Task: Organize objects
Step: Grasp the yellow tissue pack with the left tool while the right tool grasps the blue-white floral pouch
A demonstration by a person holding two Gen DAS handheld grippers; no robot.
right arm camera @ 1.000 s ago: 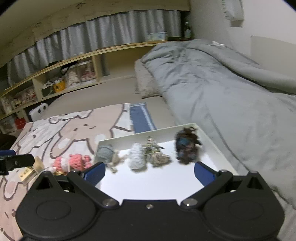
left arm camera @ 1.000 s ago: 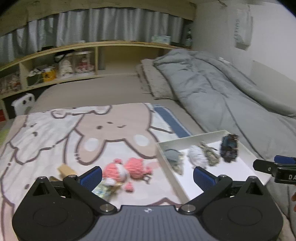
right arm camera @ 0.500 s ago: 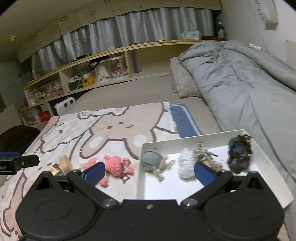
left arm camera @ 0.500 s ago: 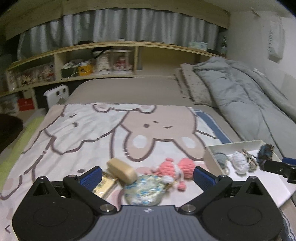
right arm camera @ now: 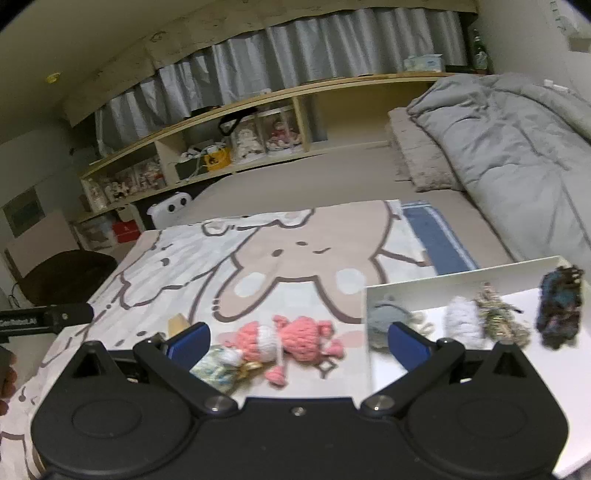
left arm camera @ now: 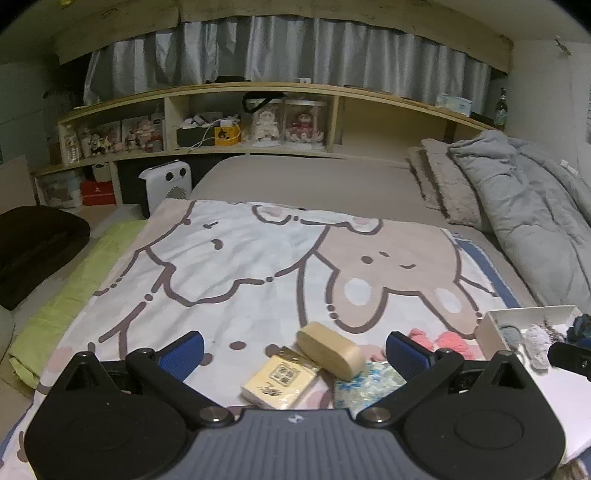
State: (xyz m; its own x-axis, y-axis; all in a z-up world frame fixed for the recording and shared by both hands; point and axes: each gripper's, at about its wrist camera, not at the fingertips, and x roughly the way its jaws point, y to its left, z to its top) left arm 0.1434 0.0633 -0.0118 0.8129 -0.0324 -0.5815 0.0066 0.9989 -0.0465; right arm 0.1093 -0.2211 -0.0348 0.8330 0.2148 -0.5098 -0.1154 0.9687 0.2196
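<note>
We see a dim bedroom with a wide bed [left arm camera: 306, 184] under a tan sheet. A long wooden shelf [left arm camera: 255, 90] runs behind it, packed with dolls and boxes, and grey curtains [left arm camera: 280, 51] hang above. A rumpled grey duvet [left arm camera: 528, 206] lies along the white wall [right arm camera: 532, 33] on our right. A white heater [left arm camera: 170, 182] stands below the shelf, near a dark chair [right arm camera: 66, 273].

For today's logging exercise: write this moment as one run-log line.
left tongs: open, over tan case | right tongs: open, over pink knitted toy | white tray: four yarn items
</note>
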